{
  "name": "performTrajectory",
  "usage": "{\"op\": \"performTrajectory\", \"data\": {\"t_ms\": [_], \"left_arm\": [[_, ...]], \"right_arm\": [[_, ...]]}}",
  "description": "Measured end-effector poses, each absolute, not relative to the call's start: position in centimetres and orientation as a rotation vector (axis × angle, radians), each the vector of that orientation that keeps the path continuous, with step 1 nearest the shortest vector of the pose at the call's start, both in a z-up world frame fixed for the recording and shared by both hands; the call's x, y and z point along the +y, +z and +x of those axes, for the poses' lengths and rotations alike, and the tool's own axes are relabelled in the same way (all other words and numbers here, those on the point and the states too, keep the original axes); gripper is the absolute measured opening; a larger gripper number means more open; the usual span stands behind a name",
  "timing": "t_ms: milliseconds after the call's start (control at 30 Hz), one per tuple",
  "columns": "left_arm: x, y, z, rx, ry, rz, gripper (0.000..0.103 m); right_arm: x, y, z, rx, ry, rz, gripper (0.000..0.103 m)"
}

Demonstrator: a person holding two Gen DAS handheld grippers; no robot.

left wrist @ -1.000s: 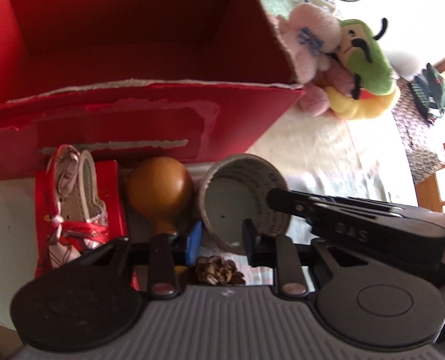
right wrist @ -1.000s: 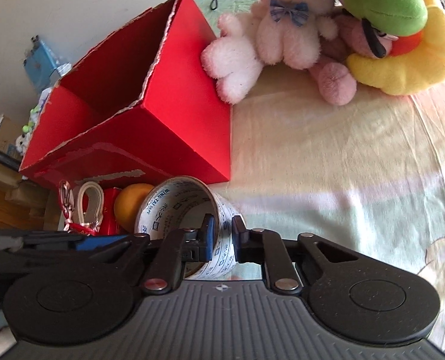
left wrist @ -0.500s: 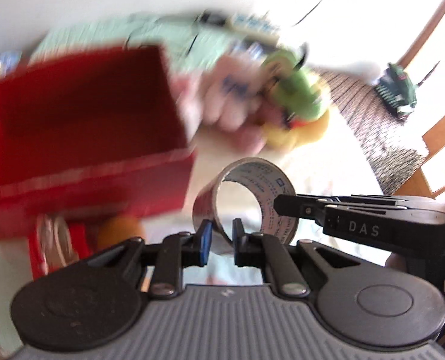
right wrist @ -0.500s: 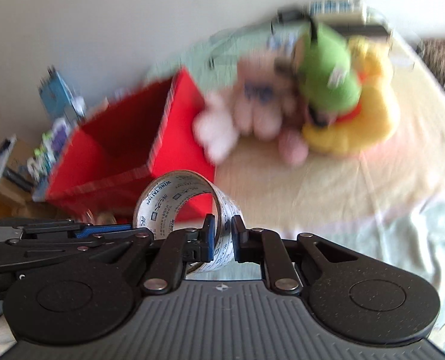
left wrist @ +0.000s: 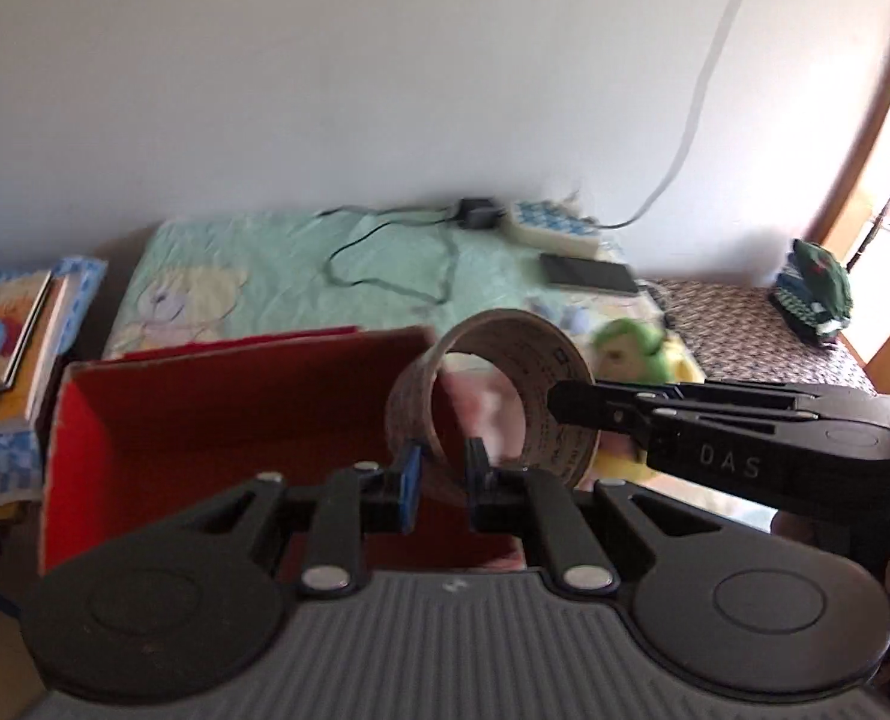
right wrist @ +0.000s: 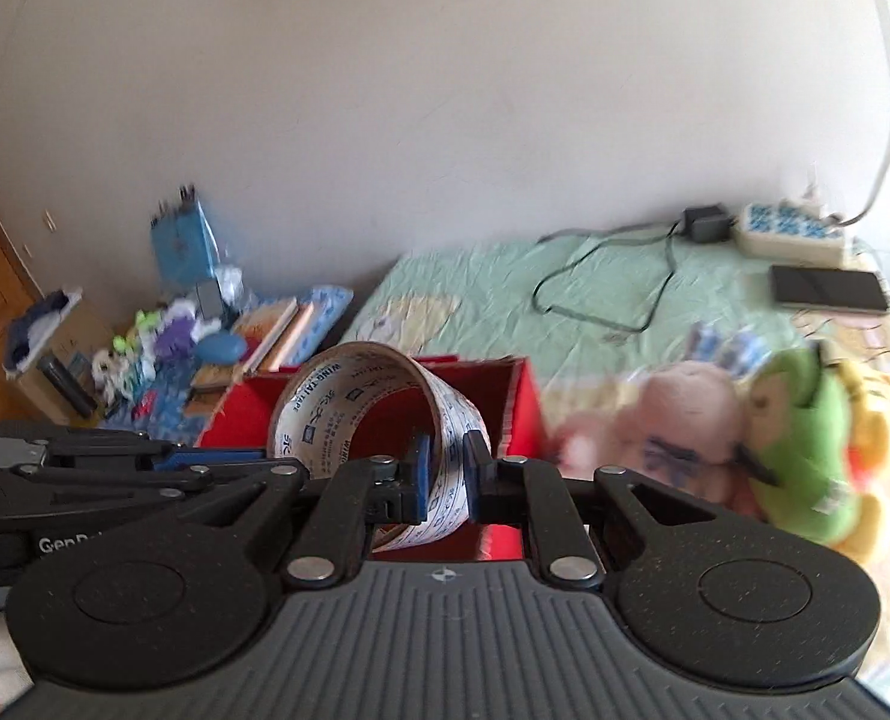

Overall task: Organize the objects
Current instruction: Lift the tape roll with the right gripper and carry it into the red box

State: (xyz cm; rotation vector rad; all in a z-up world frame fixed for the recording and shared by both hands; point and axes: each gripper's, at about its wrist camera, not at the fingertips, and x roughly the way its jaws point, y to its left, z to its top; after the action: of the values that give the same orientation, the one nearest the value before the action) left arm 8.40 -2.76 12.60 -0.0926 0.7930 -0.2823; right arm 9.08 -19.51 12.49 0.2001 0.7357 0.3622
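Note:
A wide roll of printed packing tape (left wrist: 493, 402) hangs in the air, held from both sides. My left gripper (left wrist: 441, 477) is shut on the roll's near wall. My right gripper (right wrist: 445, 474) is shut on the opposite wall of the tape roll (right wrist: 378, 420). In the left wrist view the right gripper's fingers (left wrist: 601, 405) reach in from the right and touch the roll. The open red cardboard box (left wrist: 216, 420) sits on the bed just below and behind the roll, also seen as the red box (right wrist: 505, 396) in the right wrist view.
Plush toys, pink (right wrist: 679, 420) and green-yellow (right wrist: 805, 438), lie right of the box. A power strip (right wrist: 793, 231), charger cable (right wrist: 619, 288) and dark phone (right wrist: 829, 288) lie at the bed's far end. Books and clutter (right wrist: 234, 348) crowd the left side.
Both grippers have risen together with the tape roll, from the bed beside the box to above its rim. The views tilted up toward the wall. The left gripper closed on the roll.

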Motion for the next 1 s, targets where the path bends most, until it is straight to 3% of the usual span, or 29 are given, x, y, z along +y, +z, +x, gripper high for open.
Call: {"op": "performTrajectory", "data": {"t_ms": [233, 533, 1000], "left_arm": [[2.3, 7.5, 14.1, 0.959, -0.267, -0.140, 0.006], [3.4, 0.8, 18.3, 1.175, -0.286, -0.178, 0.007], [4.4, -0.4, 18.9, 1.187, -0.371, -0.194, 0.008]], "right_arm": [[-13.9, 8.2, 14.8, 0.926, 0.321, 0.082, 0.013], [-10.2, 4.9, 16.9, 1.059, 0.224, -0.086, 0.012], [-11.7, 6.1, 16.8, 1.025, 0.222, 0.083, 0.018]]}}
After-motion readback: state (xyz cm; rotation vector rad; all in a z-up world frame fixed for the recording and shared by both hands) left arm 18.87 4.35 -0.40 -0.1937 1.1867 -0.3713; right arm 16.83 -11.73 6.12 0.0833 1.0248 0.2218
